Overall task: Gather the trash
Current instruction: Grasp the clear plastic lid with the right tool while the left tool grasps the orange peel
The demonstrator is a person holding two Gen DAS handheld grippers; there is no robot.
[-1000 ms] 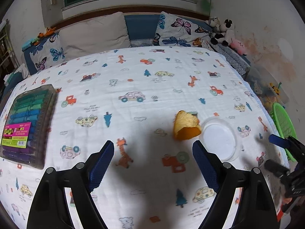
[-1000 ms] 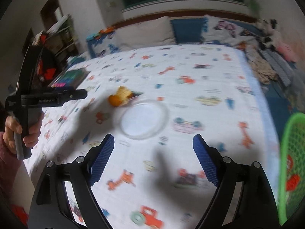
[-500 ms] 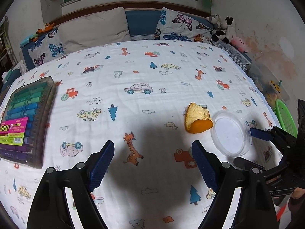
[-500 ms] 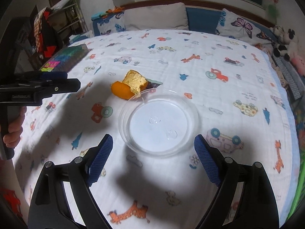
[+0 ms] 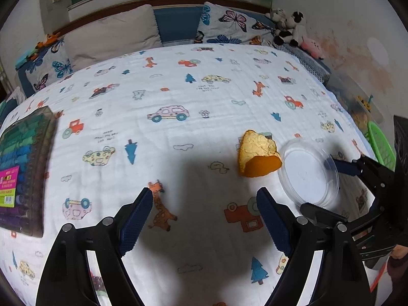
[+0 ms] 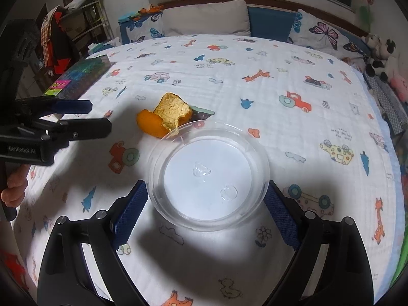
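Right gripper (image 6: 205, 206) spread wide, jaws just been opening, straddling clear plastic lid (image 6: 207, 181), pads not yet pressing; orange peel (image 6: 165, 117) just beyond its far rim. Lid looks light, thin, slippery, flexes: pinch rim gently. Left gripper (image 5: 204, 219) released, empty

orange peel (image 5: 257, 156) w/ pale yellow pith; clear plastic lid (image 6: 209, 178); white bedspread (image 5: 178, 97) w/ cartoon cars, giraffes, trees; butterfly-print pillow (image 5: 229, 25) at 12.

A bed (image 5: 178, 97) covered by a white cartoon-print quilt was seen. On it were laid an orange peel (image 5: 257, 156), a clear plastic lid (image 6: 209, 176) touching the peel, a marker case (image 5: 23, 168), and pillows (image 5: 109, 35) at the headboard.
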